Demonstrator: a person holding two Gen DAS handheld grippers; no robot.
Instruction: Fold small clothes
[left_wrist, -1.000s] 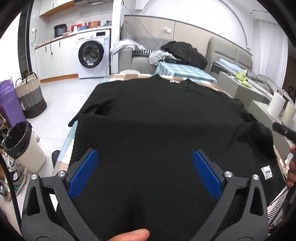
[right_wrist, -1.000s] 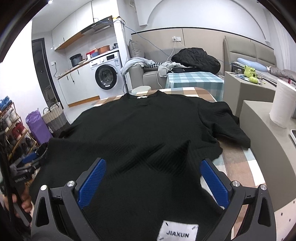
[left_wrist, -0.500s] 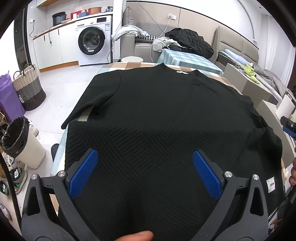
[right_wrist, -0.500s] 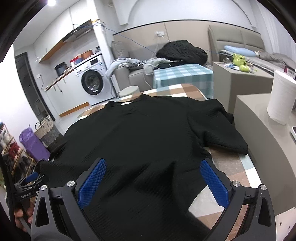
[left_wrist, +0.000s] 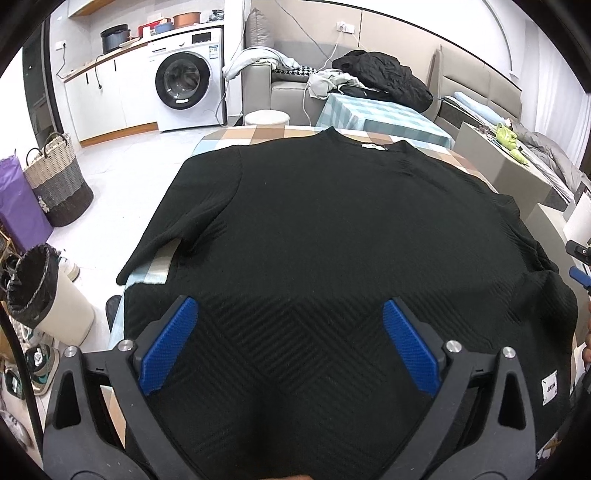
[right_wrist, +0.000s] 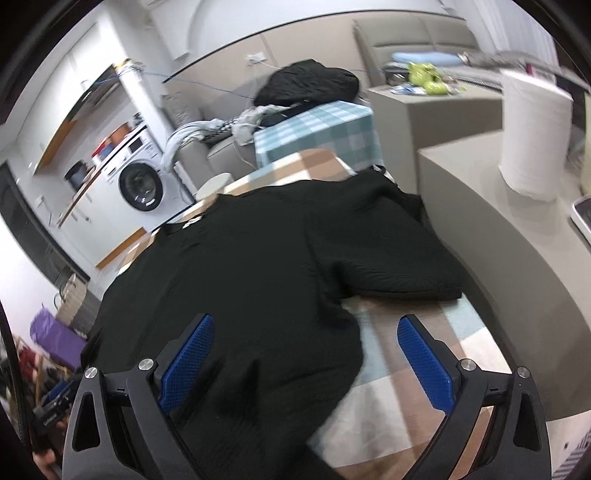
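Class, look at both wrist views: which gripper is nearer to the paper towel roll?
Right. The right gripper hangs over the black top's right edge, with the paper towel roll on the grey counter just beyond. From the left gripper, the roll sits at the far right edge.

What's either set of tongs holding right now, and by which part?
Nothing. Left tongs and right tongs are both wide open above the black shirt, which lies flat on the table.
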